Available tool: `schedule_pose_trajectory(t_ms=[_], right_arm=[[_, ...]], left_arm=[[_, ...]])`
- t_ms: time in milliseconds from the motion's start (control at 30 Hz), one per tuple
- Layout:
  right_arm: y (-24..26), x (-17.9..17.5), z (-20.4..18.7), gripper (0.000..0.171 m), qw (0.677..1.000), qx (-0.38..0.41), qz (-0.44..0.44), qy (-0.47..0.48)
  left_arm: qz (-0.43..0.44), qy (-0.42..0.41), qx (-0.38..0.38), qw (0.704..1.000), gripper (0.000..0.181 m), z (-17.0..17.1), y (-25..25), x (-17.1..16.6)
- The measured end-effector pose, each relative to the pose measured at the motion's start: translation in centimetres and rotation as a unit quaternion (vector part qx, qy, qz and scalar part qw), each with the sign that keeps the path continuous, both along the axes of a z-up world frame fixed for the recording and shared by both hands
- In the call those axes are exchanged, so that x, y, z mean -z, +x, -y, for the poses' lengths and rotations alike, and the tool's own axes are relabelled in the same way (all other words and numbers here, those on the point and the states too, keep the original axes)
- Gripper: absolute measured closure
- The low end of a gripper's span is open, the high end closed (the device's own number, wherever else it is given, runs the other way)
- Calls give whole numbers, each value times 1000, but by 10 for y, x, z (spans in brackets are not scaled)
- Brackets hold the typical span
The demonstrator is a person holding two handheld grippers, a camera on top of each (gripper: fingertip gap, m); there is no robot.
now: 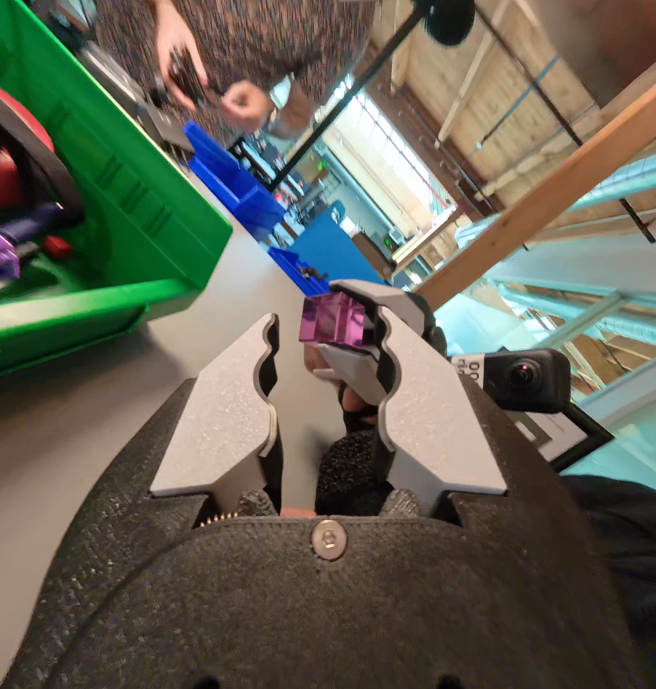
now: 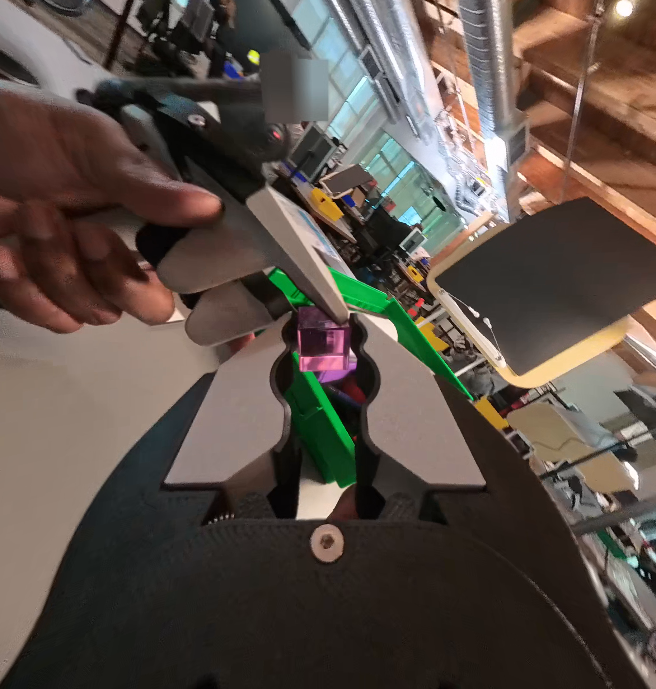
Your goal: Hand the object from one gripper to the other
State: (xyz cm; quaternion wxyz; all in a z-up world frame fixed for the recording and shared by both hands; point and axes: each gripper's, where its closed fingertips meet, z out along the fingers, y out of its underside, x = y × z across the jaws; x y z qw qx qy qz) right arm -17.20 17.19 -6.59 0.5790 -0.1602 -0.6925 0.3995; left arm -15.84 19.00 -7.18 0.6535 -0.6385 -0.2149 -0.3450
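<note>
Handover is the step in hand, judging by how the two grippers meet in mid-air above the bench (image 1: pixel 214 373). The purple cube (image 1: pixel 332 323) sits pinched between the fingertips of the right gripper (image 1: pixel 350 320), which is closed on it. The left gripper (image 1: pixel 328 332) stands open, one finger on each side of the cube, with a clear gap on its left side; on the other side, contact cannot be told. In the right wrist view, one left fingertip appears to touch the cube (image 2: pixel 324 345) at its top corner. To do this well, the left gripper should probably centre the cube between its pads and take the two free faces, closing squarely before the right gripper lets go, since a corner grip on a smooth block may slip. The green bin (image 1: pixel 106 208) stands close on the left, its rim near the meeting point, so withdrawal looks safer upward or toward the open bench.
</note>
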Motion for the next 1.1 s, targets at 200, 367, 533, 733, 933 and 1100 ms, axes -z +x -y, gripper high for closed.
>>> schedule_pose_trajectory(t_ms=[200, 367, 533, 733, 933, 1100], right_arm=[[6, 9, 7, 141, 998, -38, 14, 56], [8, 7, 7, 141, 998, -46, 4, 44], [12, 6, 4, 134, 998, -44, 13, 32], [19, 1, -3, 126, 994, -67, 63, -53], [15, 1, -5, 117, 984, -77, 90, -135], [9, -2, 1, 130, 993, -61, 32, -92]], left_arm=[[46, -1, 63, 997, 142, -5, 17, 8], [33, 8, 60, 998, 142, -6, 19, 8], [15, 7, 32, 999, 143, -4, 11, 6], [-1, 38, -32, 999, 143, 5, -9, -6], [-81, 37, -108, 990, 143, 6, -15, -11], [-17, 60, -69, 996, 143, -1, 1, -11]])
